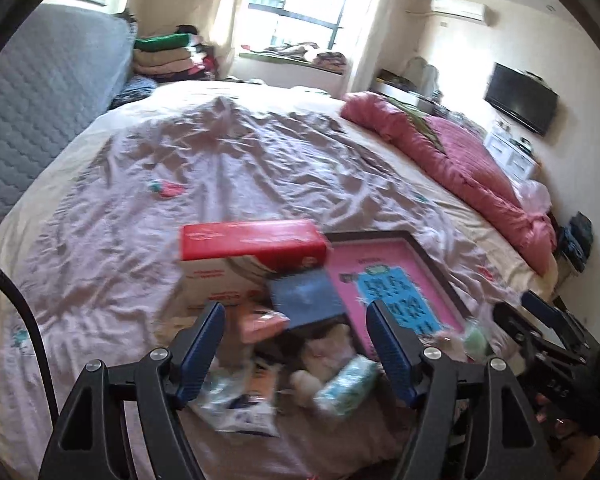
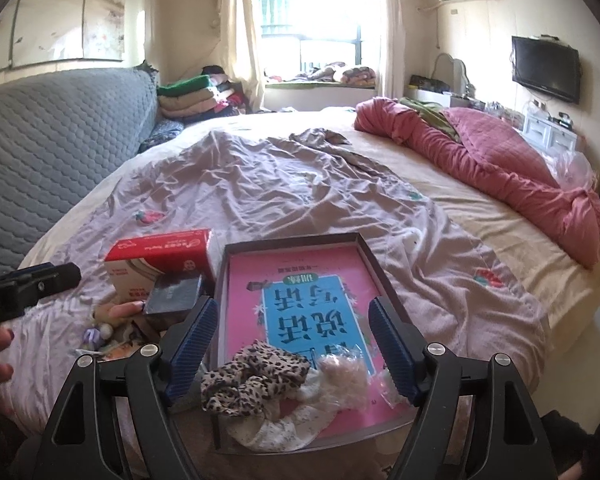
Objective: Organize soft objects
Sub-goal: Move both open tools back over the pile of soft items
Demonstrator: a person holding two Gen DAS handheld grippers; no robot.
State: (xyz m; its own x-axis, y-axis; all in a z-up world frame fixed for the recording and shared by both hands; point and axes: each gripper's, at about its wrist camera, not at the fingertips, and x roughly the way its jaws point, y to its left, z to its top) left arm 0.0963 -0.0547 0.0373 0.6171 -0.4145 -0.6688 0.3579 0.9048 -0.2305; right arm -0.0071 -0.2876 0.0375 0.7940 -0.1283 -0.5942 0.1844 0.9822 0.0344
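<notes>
A wide bed (image 2: 480, 216) carries a wrinkled lilac sheet (image 2: 260, 184). On the sheet lies a dark tray (image 2: 358, 250) with a pink book (image 2: 300, 296) inside. A leopard scrunchie (image 2: 252, 376) and a white scrunchie (image 2: 276, 428) rest in the tray's near end. Left of the tray stands a red box (image 1: 252, 240), with small packets (image 1: 346, 386) near it. The right claw (image 2: 292, 348) is released above the scrunchies. The left claw (image 1: 296, 350) is released above the packets.

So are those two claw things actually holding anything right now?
No. The left gripper and right gripper are both open, with nothing between their fingers; the leopard scrunchie lies loose in the tray.
</notes>
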